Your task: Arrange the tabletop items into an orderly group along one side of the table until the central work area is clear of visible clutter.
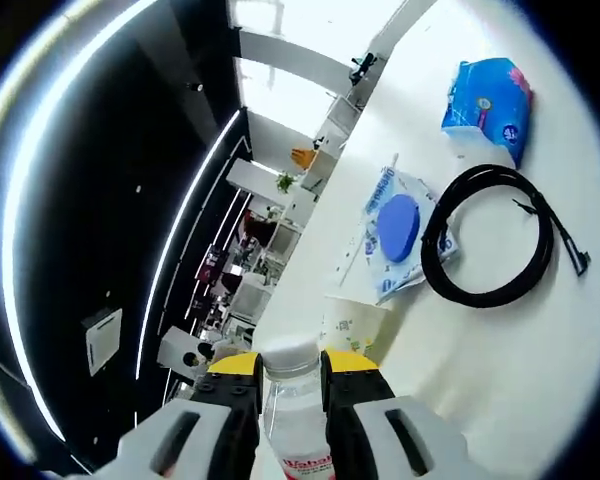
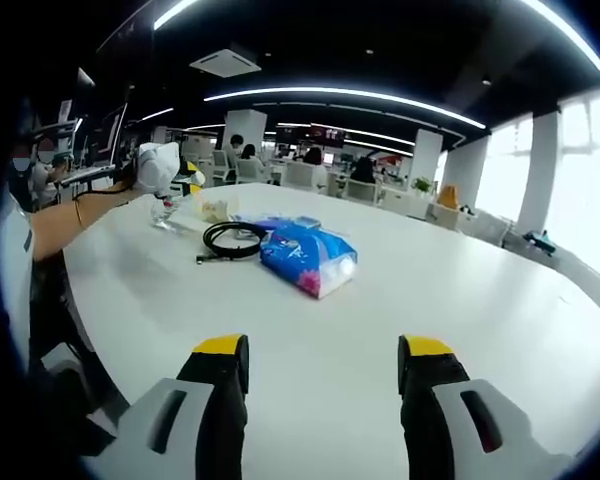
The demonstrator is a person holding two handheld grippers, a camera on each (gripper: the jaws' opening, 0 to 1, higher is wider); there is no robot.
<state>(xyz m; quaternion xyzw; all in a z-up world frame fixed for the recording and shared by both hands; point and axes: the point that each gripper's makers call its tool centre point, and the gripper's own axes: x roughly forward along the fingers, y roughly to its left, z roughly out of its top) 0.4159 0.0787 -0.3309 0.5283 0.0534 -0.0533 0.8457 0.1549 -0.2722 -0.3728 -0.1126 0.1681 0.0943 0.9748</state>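
1. Left gripper view: a white round table (image 1: pixel 540 350) stands in an open office with strip lights on a dark ceiling.
2. My left gripper (image 1: pixel 292 385) is clenched on a clear plastic bottle with a white cap (image 1: pixel 290 400).
3. Beyond it lie a coiled black cable (image 1: pixel 490 235), a blue wet-wipe pouch (image 1: pixel 395 230) and a blue tissue pack (image 1: pixel 488 100).
4. Right gripper view: my right gripper (image 2: pixel 322 375) hangs released over bare tabletop, the tissue pack ahead, the cable just behind it.
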